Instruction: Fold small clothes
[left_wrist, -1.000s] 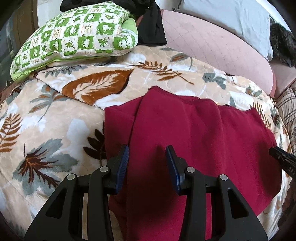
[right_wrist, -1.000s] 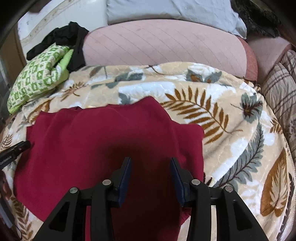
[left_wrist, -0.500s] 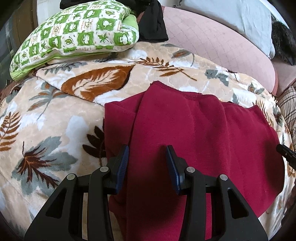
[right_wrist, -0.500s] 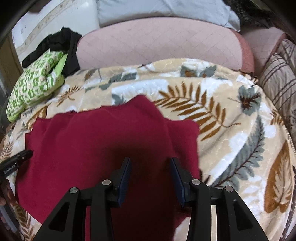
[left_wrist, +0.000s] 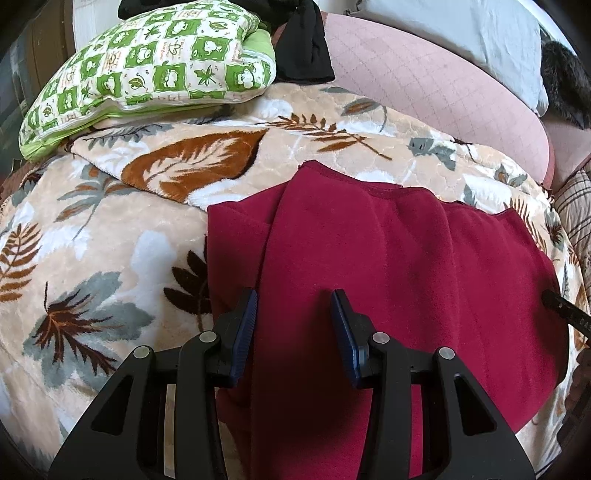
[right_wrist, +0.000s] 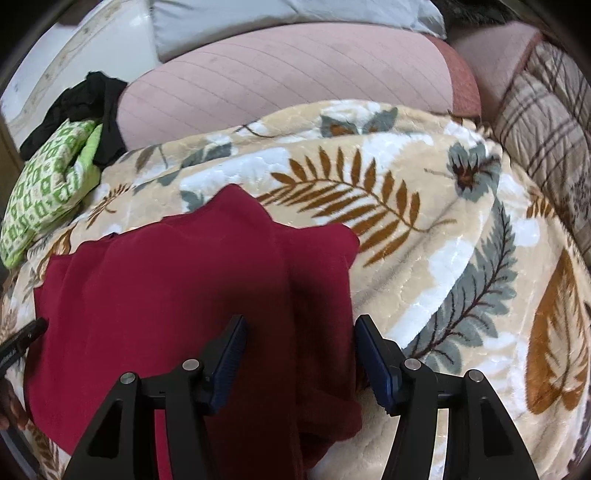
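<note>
Soft daylight brightens the left view; the right view is dimmer and slightly smeared. Each pair of tongs casts a dark shadow just ahead. Fisheye bending curves everything, with black vignetted corners.

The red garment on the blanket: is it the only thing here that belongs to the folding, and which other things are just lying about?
Belongs to the job:
- red garment, lying on the leaf-print blanket
- left tool, open above it
- right tool, open above it

Just lying about:
- green checked pillow
- black clothing
- pink cushion
- plaid cover
</note>
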